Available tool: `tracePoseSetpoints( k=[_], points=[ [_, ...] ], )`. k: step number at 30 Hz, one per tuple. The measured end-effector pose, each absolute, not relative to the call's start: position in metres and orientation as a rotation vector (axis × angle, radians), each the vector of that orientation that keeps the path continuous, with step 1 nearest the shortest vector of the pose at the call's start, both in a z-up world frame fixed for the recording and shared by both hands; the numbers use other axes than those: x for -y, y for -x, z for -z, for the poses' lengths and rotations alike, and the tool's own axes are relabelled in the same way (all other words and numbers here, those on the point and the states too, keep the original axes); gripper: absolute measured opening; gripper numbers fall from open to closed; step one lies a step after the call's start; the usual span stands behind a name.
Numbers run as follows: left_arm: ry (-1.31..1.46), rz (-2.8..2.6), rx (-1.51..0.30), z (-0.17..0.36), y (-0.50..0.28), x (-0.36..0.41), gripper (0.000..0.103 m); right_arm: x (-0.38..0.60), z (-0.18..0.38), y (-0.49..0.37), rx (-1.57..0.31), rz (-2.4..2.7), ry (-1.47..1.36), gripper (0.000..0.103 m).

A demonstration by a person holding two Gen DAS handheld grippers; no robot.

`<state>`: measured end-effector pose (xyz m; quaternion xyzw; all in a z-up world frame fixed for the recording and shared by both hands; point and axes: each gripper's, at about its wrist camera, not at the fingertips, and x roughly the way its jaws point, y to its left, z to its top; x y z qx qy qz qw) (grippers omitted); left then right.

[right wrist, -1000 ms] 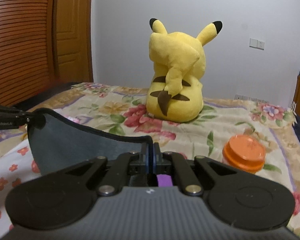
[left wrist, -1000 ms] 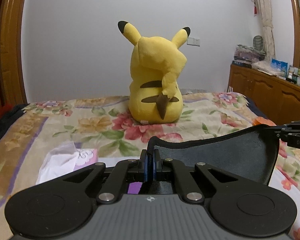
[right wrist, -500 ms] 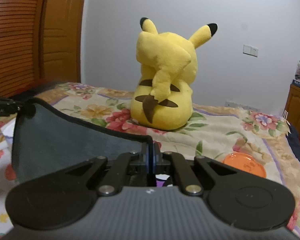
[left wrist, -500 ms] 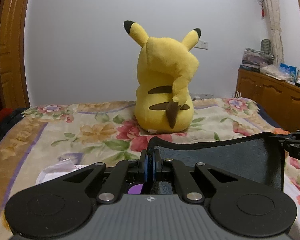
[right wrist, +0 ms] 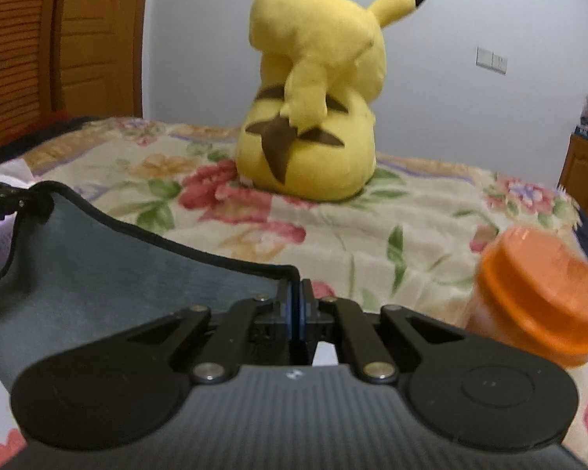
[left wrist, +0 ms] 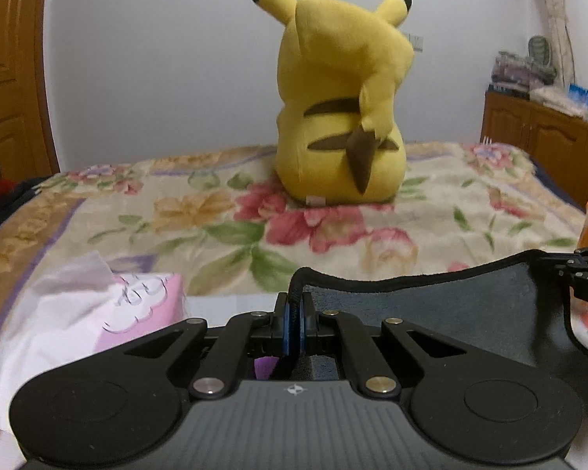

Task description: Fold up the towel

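A dark grey towel with a black hem hangs stretched between my two grippers above the bed. In the left wrist view my left gripper (left wrist: 293,305) is shut on one top corner of the towel (left wrist: 431,313), which runs right to the other gripper (left wrist: 580,274). In the right wrist view my right gripper (right wrist: 296,297) is shut on the other top corner of the towel (right wrist: 117,274), which runs left to the left gripper (right wrist: 4,199). The towel's lower part is hidden behind the gripper bodies.
A yellow Pikachu plush (left wrist: 341,117) (right wrist: 313,98) sits on the floral bedspread (left wrist: 215,215) ahead. A pink tissue pack (left wrist: 109,309) lies at the left. An orange-lidded jar (right wrist: 537,290) stands at the right. A wooden cabinet (left wrist: 548,145) lines the right wall.
Both grippers have moved forward toward the plush and dropped lower, still holding the towel; the tissue pack and the orange jar now look closer.
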<state>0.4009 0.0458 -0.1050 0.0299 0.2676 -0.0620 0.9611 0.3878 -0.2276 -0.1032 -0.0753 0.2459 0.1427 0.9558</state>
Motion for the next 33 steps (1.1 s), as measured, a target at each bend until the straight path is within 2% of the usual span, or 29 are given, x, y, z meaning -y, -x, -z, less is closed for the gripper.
tracePoseSetpoints(
  k=[7,9,11,13,14,15,17,23,33],
  points=[
    [-0.08,0.122,-0.582,0.119,-0.41,-0.043,0.01,0.225,0.122,-0.397,-0.562,-0.287,0.148,0.005],
    [-0.078,0.118,-0.593,0.121,-0.411,-0.043,0.016,0.224,0.125,-0.398,-0.569,-0.284,0.157,0.005],
    [-0.071,0.121,-0.598,0.123,-0.41,-0.044,0.031,0.223,0.126,-0.399,-0.571,-0.281,0.161,0.005],
    [-0.072,0.123,-0.596,0.122,-0.409,-0.043,0.043,0.223,0.126,-0.398,-0.575,-0.281,0.157,0.012],
    [-0.071,0.125,-0.594,0.122,-0.407,-0.043,0.045,0.223,0.125,-0.397,-0.573,-0.278,0.159,0.022],
    [-0.072,0.127,-0.594,0.121,-0.406,-0.042,0.046,0.223,0.125,-0.396,-0.571,-0.276,0.16,0.036],
    [-0.077,0.136,-0.596,0.12,-0.403,-0.04,0.048,0.225,0.123,-0.393,-0.566,-0.278,0.15,0.044],
    [-0.089,0.153,-0.606,0.113,-0.384,-0.035,0.061,0.229,0.113,-0.377,-0.574,-0.288,0.117,0.046],
    [-0.128,0.177,-0.637,0.097,-0.339,-0.026,0.065,0.232,0.082,-0.33,-0.575,-0.307,0.064,0.052]
  ],
)
